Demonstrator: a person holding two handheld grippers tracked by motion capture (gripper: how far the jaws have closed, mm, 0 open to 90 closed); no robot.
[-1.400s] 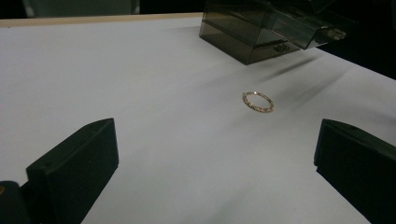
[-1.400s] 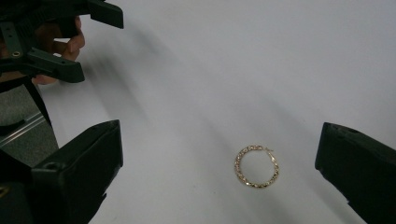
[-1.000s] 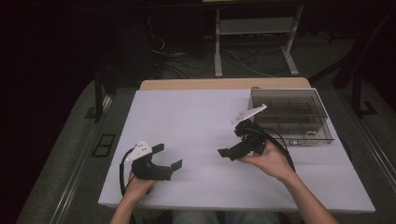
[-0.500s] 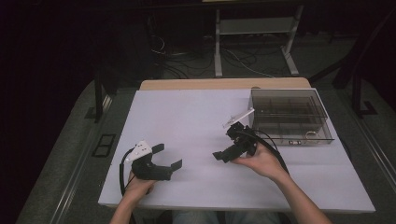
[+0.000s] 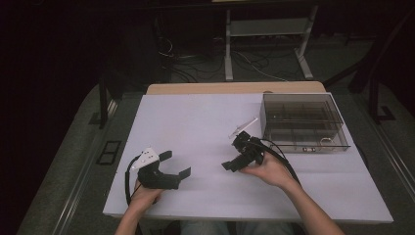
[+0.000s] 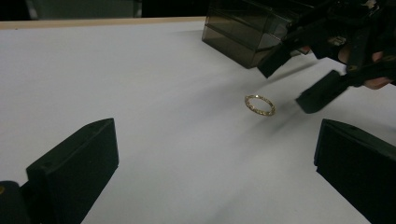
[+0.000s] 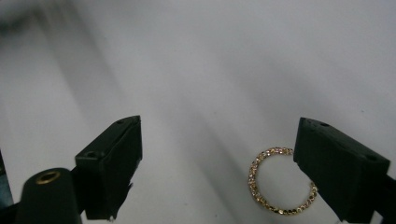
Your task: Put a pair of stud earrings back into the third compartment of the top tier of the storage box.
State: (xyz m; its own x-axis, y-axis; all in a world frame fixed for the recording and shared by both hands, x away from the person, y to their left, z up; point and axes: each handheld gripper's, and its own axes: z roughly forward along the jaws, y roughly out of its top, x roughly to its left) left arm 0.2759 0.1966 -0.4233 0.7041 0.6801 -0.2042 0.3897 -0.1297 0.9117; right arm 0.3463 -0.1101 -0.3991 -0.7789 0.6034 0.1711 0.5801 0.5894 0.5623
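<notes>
A thin gold ring set with small stones lies flat on the white table top. My right gripper is open and tilted down just above it. In the right gripper view the ring lies between the jaws, close against the right-hand one, and the gripper holds nothing. My left gripper rests open near the table's front left, its own view looking across at the ring and at the right gripper beyond it.
A smoky see-through box with several compartments stands at the back right of the white table; its corner rises behind the ring. A small ring-like item lies in its front part. Cables trail from both grippers.
My right gripper has moved left and toward the front, away from the box, and come down over the ring. The left gripper has stayed put.
</notes>
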